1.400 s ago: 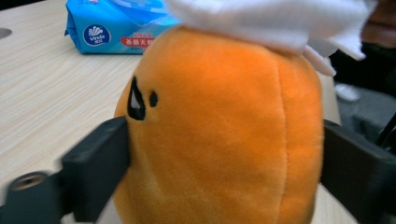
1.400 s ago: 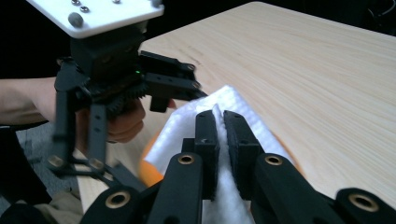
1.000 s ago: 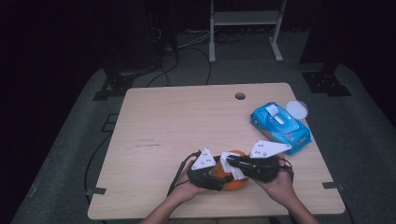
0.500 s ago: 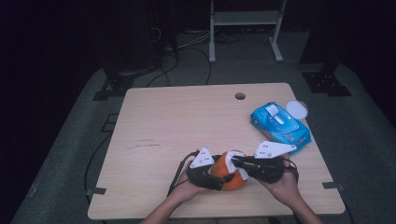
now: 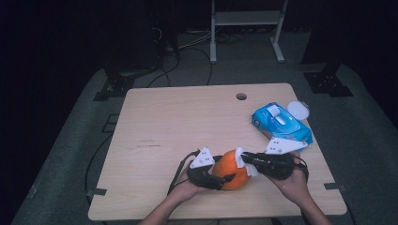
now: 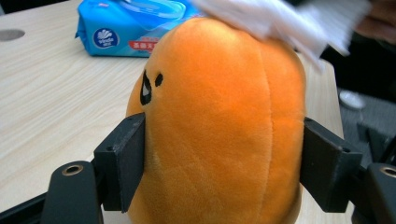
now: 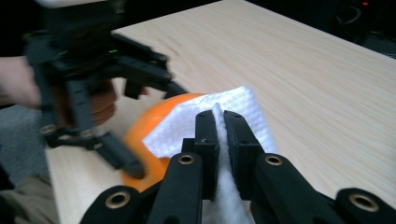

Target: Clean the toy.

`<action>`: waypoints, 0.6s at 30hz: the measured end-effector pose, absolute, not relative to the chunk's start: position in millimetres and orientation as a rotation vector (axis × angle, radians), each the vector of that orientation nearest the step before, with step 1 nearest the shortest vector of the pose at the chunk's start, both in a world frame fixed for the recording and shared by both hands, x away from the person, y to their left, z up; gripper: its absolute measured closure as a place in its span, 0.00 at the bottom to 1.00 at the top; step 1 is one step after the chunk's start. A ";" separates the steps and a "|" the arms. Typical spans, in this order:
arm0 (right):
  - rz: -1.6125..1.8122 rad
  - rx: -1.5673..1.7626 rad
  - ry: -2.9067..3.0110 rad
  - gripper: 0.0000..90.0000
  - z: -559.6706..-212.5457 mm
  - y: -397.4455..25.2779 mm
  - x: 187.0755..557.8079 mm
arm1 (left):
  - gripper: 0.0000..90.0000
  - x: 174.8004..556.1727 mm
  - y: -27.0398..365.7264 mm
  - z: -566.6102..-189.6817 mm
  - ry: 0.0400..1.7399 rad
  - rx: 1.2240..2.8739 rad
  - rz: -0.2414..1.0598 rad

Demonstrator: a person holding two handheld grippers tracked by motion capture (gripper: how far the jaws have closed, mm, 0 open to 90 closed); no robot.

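An orange plush toy [image 5: 231, 169] with a small black face stands near the table's front edge. My left gripper [image 5: 223, 179] is shut on the plush [image 6: 219, 126], one jaw pressed into each side. My right gripper [image 5: 245, 158] is shut on a white wipe [image 7: 219, 122] and holds it against the top of the plush [image 7: 154, 135]. In the left gripper view the wipe [image 6: 280, 21] drapes over the toy's upper right. In the right gripper view the left gripper [image 7: 135, 149] appears at the left with a hand behind it.
A blue pack of wet wipes [image 5: 280, 123] lies at the table's right, with a white round lid [image 5: 298, 110] just beyond it. A cable hole [image 5: 241, 96] sits at the far edge of the wooden table [image 5: 178, 122]. Cables and a stand occupy the dark floor behind.
The right gripper with the wipe has slid a little across the top of the plush, toward the right. The left gripper keeps its hold on the plush.
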State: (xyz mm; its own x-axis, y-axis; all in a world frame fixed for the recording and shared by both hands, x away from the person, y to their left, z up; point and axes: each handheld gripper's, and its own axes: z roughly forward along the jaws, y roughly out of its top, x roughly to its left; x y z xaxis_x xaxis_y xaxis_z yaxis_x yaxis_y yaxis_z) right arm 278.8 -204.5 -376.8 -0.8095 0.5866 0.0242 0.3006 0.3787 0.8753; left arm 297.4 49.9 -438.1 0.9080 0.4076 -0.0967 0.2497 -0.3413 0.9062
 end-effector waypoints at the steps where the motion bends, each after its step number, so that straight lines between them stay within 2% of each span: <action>1: 1.399 0.769 2.364 0.93 -376.7 -200.9 276.3 | 0.28 296.8 49.7 -438.3 0.497 1.936 0.173; 4: 1.420 0.701 2.404 0.93 -376.0 -185.4 269.1 | 0.27 294.7 47.1 -438.8 0.492 1.943 0.190; 10: 1.369 0.630 2.414 0.93 -375.6 -162.3 267.2 | 0.28 277.5 32.6 -440.7 0.356 1.996 0.283; 18: 1.399 0.858 2.345 0.93 -383.7 -208.6 295.0 | 0.27 281.2 39.2 -441.7 0.343 1.987 0.284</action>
State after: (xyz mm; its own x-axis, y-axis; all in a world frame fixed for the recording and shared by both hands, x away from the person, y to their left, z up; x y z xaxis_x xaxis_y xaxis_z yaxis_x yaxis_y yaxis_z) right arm 295.0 -208.6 -383.7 -0.7850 0.6165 0.0616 0.3468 0.3549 0.8682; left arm 281.2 39.2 -441.7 0.9307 0.3627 0.0465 0.1138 -0.4081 0.9058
